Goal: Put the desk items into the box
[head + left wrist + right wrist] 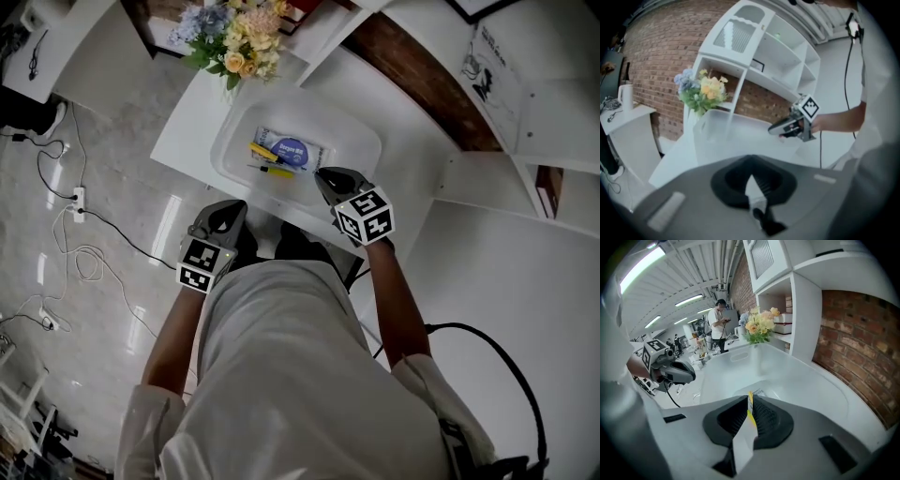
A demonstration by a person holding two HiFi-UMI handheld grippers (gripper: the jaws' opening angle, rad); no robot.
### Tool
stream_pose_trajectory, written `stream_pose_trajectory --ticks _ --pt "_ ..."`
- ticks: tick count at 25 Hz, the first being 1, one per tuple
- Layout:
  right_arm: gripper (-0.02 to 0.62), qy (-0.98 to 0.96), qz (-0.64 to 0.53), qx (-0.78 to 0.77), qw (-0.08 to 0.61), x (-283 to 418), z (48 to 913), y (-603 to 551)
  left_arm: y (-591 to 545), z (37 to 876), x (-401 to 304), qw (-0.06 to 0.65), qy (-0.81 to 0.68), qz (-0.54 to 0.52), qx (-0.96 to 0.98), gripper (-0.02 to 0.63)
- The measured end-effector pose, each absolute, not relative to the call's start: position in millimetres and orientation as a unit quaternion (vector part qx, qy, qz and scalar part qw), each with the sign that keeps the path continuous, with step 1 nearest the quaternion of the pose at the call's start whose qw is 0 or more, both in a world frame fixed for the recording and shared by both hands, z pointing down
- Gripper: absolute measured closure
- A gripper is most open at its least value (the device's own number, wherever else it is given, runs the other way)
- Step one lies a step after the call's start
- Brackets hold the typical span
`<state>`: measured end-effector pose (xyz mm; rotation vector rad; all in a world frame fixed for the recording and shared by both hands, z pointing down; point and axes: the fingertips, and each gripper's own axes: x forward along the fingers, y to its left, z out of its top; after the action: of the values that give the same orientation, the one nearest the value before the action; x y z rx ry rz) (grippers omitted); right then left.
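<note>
Plastic box (373, 141): open-topped, standing on the white tabletop (187, 122), just in front of the flowers (234, 37).
Already inside: a blue-labelled packet (292, 150), a yellow pen-like stick (264, 152) and a thinner yellow-and-dark one (273, 172), all lying on the box floor.
Right gripper (750, 401): held over the box's near right corner and tipped down towards it, with the jaws drawn almost together. A yellow sliver shows in the slit between them. I take it for a stick lying in the box beyond, since the head view shows nothing at the tips, but that is not certain.
Left gripper (751, 180): off the tabletop's near edge and clear of the box, with the jaws pressed together on nothing.
Outside the box: no loose item in sight on the tabletop around it; the near strip is hidden behind the grippers and the person's body.
Progress: judged late, perhaps finished; only the hidden strip is left to check.
</note>
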<state>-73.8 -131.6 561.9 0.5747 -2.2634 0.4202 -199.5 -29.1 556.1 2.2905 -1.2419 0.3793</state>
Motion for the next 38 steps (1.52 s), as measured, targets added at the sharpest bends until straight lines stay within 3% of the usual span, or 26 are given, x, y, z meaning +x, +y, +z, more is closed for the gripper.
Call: stream_pose_trajectory --ticks 24,38 --pt "0.592 -0.906 0.231 0.27 0.229 40 511 -36 34 518 -106 0.229 -0.505 0.14 0.82 0.603" --pt "0.592 -0.922 0.219 0.255 0.192 70 492 18 88 499 -74 0.218 -0.539 0.128 0.804 0.603"
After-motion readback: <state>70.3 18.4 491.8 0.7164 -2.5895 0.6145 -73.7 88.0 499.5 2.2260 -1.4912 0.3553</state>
